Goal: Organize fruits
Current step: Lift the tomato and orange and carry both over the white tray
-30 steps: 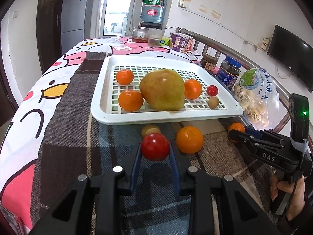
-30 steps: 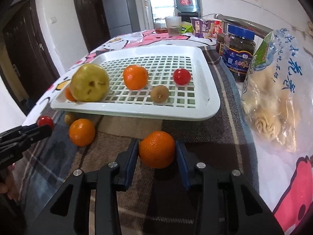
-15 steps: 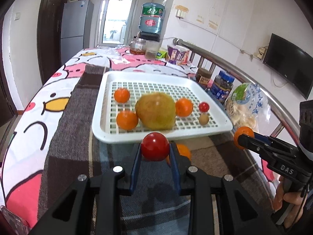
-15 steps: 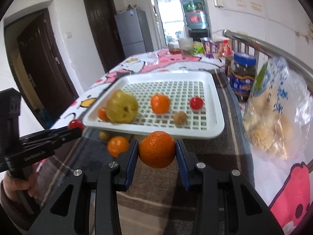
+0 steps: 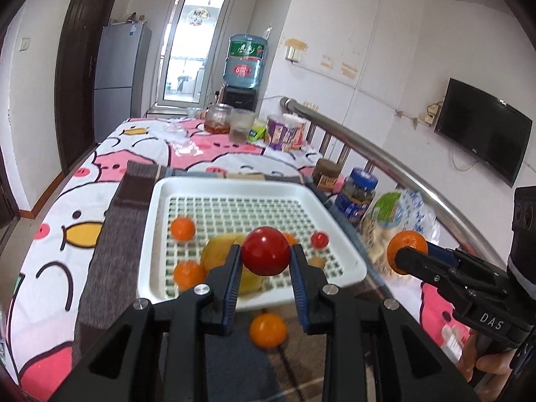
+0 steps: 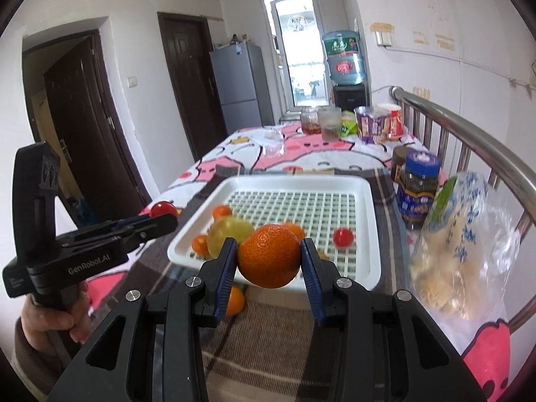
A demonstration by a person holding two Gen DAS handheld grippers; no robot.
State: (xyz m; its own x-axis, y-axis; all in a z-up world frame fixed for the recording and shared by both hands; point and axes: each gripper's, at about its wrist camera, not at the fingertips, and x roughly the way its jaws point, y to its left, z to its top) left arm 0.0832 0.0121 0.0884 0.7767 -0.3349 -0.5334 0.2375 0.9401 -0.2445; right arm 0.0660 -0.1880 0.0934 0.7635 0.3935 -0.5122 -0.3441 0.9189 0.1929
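My left gripper [image 5: 266,256] is shut on a red tomato [image 5: 265,250] and holds it in the air above the near edge of the white slotted tray [image 5: 345,234]. My right gripper [image 6: 269,257] is shut on an orange [image 6: 269,259], also raised in front of the tray [image 6: 372,231]. In the tray lie a large yellow pear [image 6: 227,234], several oranges [image 5: 183,228] and a small red tomato [image 6: 343,237]. One orange [image 5: 267,330] lies on the plaid cloth in front of the tray.
Jars [image 6: 417,189] and a bag of food [image 6: 459,248] stand right of the tray, along a steel rail [image 6: 469,134]. Cups, a jar and snack packs [image 6: 375,127] stand at the far end of the table. The other gripper shows in each view [image 5: 469,281] [image 6: 83,251].
Both grippers have lifted their fruit well up off the cloth and now look down on the tray from higher. The fruit in the tray has not moved.
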